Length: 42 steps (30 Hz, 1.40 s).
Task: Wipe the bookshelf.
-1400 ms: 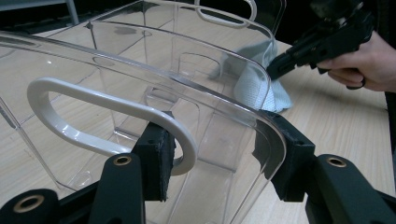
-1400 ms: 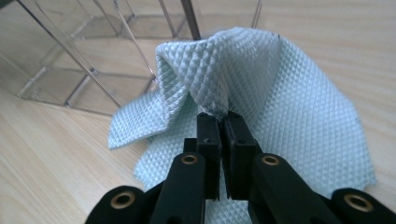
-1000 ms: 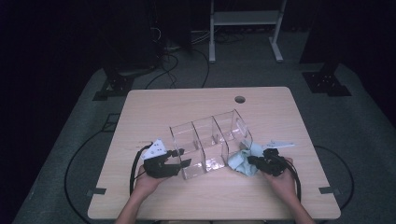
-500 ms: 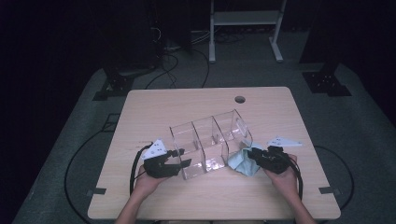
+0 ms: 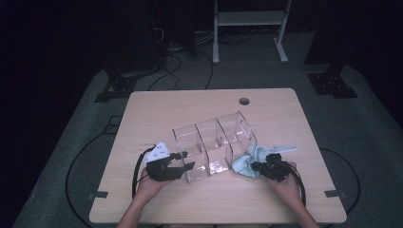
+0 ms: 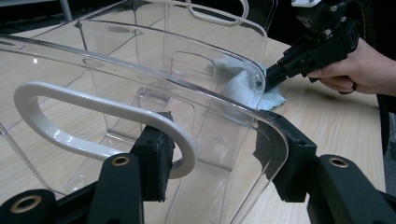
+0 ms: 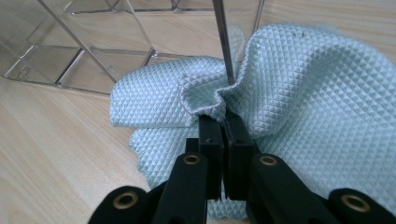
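On the wooden table point(image 5: 157, 111), the left gripper point(image 5: 179, 160) is clamping the near-left end wall of a clear three-compartment bin point(image 5: 214, 145) beside its white handle point(image 6: 93, 116) — its long axis is running from near-left to far-right, compartments holding nothing. At its near-right corner, the right gripper point(image 5: 255, 166) is pinching a bunched, pale-blue waffle-textured cloth point(image 7: 289, 88), pressed against the bin's wall.

A pale wooden counter point(image 5: 285, 114) has a round cable hole point(image 5: 244, 101) near its far edge. It stands on grey floor point(image 5: 71, 142), where black cables point(image 5: 176, 66) trail. A white metal frame point(image 5: 249, 19) stands beyond.
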Motion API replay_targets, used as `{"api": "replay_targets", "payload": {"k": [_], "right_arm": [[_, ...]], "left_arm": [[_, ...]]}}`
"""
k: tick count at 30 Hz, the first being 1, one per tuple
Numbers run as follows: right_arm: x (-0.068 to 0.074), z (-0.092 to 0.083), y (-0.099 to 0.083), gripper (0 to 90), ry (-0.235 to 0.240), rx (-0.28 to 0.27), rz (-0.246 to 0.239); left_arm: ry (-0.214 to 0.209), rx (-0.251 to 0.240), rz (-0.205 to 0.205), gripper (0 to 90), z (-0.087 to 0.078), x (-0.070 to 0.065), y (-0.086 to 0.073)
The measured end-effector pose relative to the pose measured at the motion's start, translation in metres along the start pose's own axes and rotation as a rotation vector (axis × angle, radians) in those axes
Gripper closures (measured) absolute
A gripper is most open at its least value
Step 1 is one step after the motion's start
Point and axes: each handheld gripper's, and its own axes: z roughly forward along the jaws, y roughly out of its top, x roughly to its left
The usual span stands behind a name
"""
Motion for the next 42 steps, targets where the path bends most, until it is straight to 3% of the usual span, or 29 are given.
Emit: {"api": "replay_targets", "payload": {"k": [6, 9, 13, 16, 19, 22, 26, 34, 37, 42], "right_arm": [[0.004, -0.013, 0.002, 64.7, -0.001, -0.05, -0.038], [0.0, -0.015, 0.004, 55.9, -0.004, -0.075, -0.026], [-0.008, -0.003, 0.007, 49.7, -0.012, -0.034, -0.016], [-0.006, 0.008, 0.007, 52.7, -0.034, 0.004, -0.027], [-0.001, 0.012, 0.005, 67.3, -0.077, 0.013, -0.057], [-0.002, 0.009, 0.005, 77.4, -0.057, 0.031, -0.024], [0.003, 0.0, 0.008, 80.1, -0.054, 0.013, -0.031], [0.016, -0.04, 0.03, 80.2, -0.062, -0.194, -0.044], [0.016, -0.04, 0.03, 80.2, -0.067, -0.202, -0.049], [0.01, -0.024, 0.022, 80.2, -0.067, -0.137, -0.033]], "left_arm": [[-0.008, 0.0, -0.001, 47.1, 0.001, 0.001, 0.0], [-0.007, -0.002, -0.003, 47.1, 0.001, 0.001, 0.0], [-0.01, -0.001, -0.002, 47.1, 0.001, 0.001, 0.0], [-0.011, -0.001, -0.003, 47.1, 0.001, 0.001, 0.0], [-0.011, -0.002, -0.003, 47.1, 0.001, 0.001, 0.0], [-0.01, 0.001, -0.002, 47.1, 0.001, 0.001, 0.0], [-0.011, 0.001, -0.002, 47.1, 0.001, 0.0, 0.0], [-0.023, 0.0, -0.004, 46.8, 0.003, -0.001, 0.0], [-0.022, 0.004, -0.001, 46.7, 0.003, -0.002, 0.0], [-0.022, 0.006, -0.001, 46.7, 0.002, -0.002, 0.0]]}}
